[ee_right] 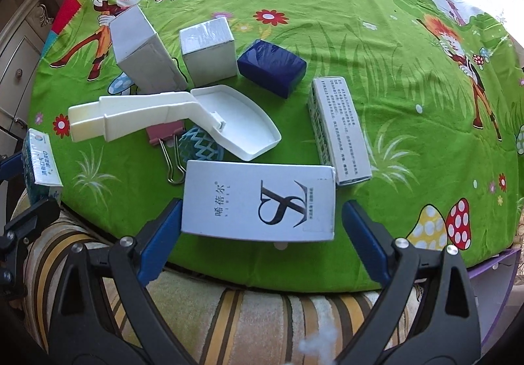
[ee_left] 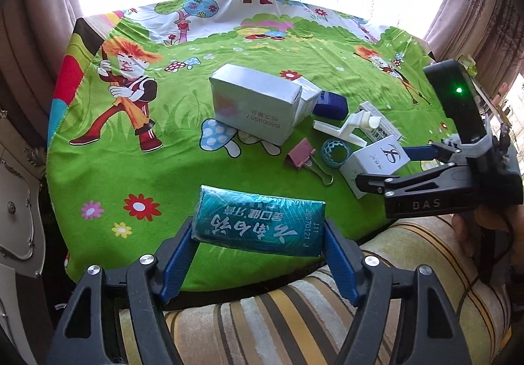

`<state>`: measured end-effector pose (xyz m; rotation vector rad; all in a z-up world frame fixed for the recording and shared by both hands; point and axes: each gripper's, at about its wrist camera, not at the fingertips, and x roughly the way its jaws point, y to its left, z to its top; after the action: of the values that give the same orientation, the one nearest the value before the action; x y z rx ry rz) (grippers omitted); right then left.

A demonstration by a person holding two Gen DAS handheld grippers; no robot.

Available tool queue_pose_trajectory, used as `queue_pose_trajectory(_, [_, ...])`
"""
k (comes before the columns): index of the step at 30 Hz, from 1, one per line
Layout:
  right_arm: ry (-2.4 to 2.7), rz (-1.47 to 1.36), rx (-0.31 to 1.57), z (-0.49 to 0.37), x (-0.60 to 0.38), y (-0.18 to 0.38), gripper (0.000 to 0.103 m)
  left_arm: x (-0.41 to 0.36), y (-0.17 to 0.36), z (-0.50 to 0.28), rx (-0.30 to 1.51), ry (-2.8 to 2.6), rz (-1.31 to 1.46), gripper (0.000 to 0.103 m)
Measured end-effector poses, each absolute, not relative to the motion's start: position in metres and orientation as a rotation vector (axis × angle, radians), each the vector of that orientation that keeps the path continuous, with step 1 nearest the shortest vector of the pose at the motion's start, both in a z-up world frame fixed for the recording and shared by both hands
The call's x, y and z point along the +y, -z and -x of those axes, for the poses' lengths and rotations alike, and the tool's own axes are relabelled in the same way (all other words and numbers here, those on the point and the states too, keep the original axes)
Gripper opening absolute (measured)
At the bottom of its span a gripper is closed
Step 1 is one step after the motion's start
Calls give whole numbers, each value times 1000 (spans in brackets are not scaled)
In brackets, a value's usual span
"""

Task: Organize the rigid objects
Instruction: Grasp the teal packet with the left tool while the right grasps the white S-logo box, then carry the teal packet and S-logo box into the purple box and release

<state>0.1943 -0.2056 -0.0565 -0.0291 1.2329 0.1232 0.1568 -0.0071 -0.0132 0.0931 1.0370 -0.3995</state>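
On a round table draped in a bright green cartoon cloth, we count 10 loose items. There are 5 pale or printed boxes: 1 large grey carton, 1 smaller white cube-like box, 1 long white box with small print, 1 white box with a black monogram and 1 teal toothpaste box. Beside them lie 1 dark blue block, 1 white plastic scoop-shaped piece, 1 pink binder clip and 1 pale blue lattice ring; the 10th, a white tube-like part, shows only in the left wrist view.

We see 2 handheld grippers. The left gripper points steeply down at the near edge of the table, its blue jaws clamped on the 2 ends of the teal toothpaste box, which appears lifted clear of the cloth. The right gripper also tilts steeply down over the near edge; its jaws straddle the monogram box, the left pad right at the box's end, the right pad with a clear gap, so the box is not gripped and lies on the cloth. In the left wrist view a hand holds the right gripper from below, over a striped cushion.
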Motion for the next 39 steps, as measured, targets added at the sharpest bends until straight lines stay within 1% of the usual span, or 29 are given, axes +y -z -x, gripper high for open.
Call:
queue_pose_trajectory(1, [-125, 29, 1233, -194, -205, 57, 87, -8, 12, -154, 1034, 399, -82, 74])
queue_pose_trajectory(13, [-157, -20, 1157, -164, -221, 32, 87, -9, 5, -130, 1025, 395, 5, 74])
queue_pose_trajectory(23, [-169, -62, 1057, -122, -244, -1, 87, -29, -5, -108, 1012, 440, 35, 74])
queue_pose_trajectory(29, [-156, -113, 1011, -90, -272, -14, 87, -63, -12, -87, 1006, 514, 21, 74])
queue_pose_trajectory(39, [-50, -189, 960, -39, -341, -24, 87, -144, -20, -46, 998, 669, -64, 74])
